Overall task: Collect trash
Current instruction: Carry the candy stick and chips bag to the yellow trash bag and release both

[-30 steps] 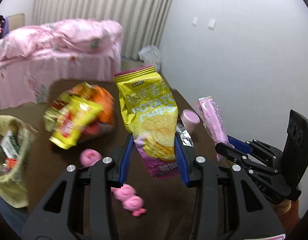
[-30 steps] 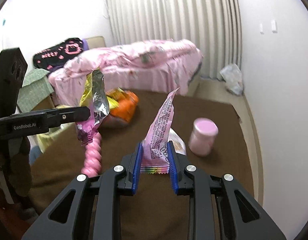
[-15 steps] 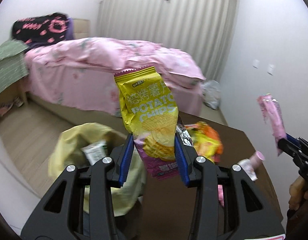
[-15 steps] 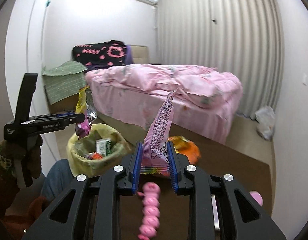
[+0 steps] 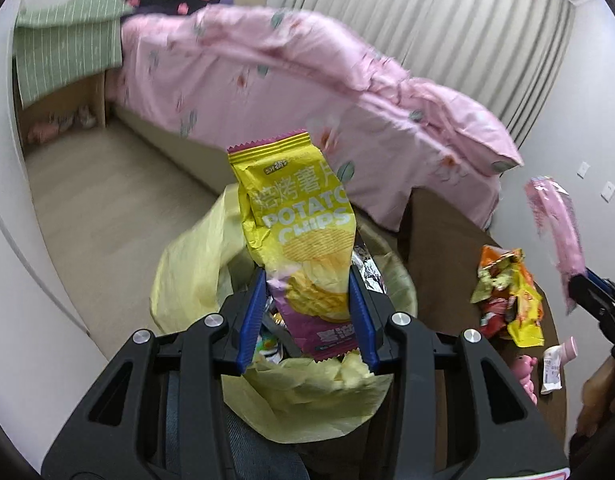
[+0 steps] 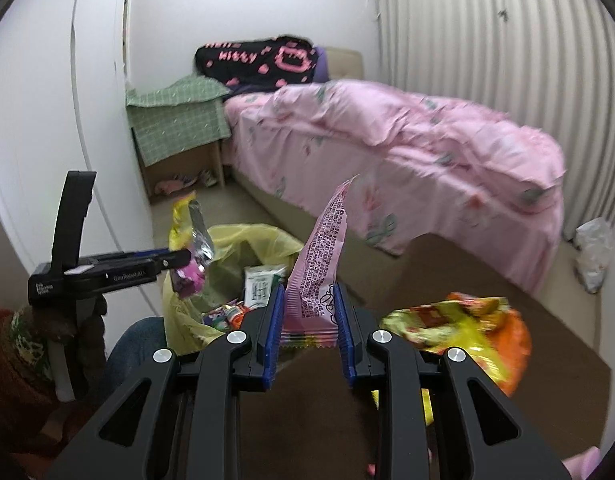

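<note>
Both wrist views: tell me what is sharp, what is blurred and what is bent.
Left wrist view: potato chips bag sharp, pink bedding smeared, curtain folds bowed by the fisheye. Right wrist view: pink wrapper sharp, snack bags blurred, dark corners.

Potato chips bag (image 5: pixel 303 236): yellow, purple lower band, white lettering. Wrapper (image 6: pixel 321 264): pink, dark print. Trash bag (image 5: pixel 195 276): pale yellow. Duvet (image 6: pixel 407 136): pink, green leaf pattern. Cloth (image 6: pixel 175 120): green check. Surface (image 6: pixel 487 272): brown. Hand-held gripper pads (image 5: pixel 251 316): blue.
</note>
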Available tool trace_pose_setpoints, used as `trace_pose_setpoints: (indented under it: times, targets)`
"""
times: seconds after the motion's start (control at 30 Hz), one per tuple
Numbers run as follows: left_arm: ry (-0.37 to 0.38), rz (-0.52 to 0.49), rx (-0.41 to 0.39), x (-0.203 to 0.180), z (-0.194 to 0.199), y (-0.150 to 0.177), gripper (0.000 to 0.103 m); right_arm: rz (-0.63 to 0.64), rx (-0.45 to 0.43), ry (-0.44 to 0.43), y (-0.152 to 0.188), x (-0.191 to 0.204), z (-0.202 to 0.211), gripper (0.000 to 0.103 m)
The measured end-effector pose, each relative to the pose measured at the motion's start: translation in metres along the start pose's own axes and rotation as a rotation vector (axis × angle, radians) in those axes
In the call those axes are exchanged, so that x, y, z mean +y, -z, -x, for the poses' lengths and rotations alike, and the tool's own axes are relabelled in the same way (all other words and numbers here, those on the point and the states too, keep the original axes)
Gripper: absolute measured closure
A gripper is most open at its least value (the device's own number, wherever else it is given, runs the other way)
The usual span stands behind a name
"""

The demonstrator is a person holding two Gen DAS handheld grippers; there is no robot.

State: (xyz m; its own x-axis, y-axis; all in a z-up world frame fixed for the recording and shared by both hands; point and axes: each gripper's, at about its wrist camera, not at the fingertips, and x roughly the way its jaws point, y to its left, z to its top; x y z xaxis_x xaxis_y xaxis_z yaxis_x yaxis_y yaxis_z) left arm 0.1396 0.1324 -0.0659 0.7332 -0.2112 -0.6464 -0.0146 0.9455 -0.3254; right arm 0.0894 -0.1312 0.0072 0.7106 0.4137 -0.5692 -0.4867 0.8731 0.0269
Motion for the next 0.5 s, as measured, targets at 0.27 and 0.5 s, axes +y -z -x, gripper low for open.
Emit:
trace_pose_setpoints:
  times: [0.27, 0.5]
  targets:
    - [0.023, 0.056, 0.075, 0.020, -0.033, -0.003, 0.065, 0.031, 0.117, -0.066, -0.008, 0.009, -0.090, 0.079]
    - [0.066, 0.069, 0.046, 0.018, -0.033, -0.013, 0.053, 0.016, 0.177, -0.082, -0.005, 0.014, -0.130, 0.078]
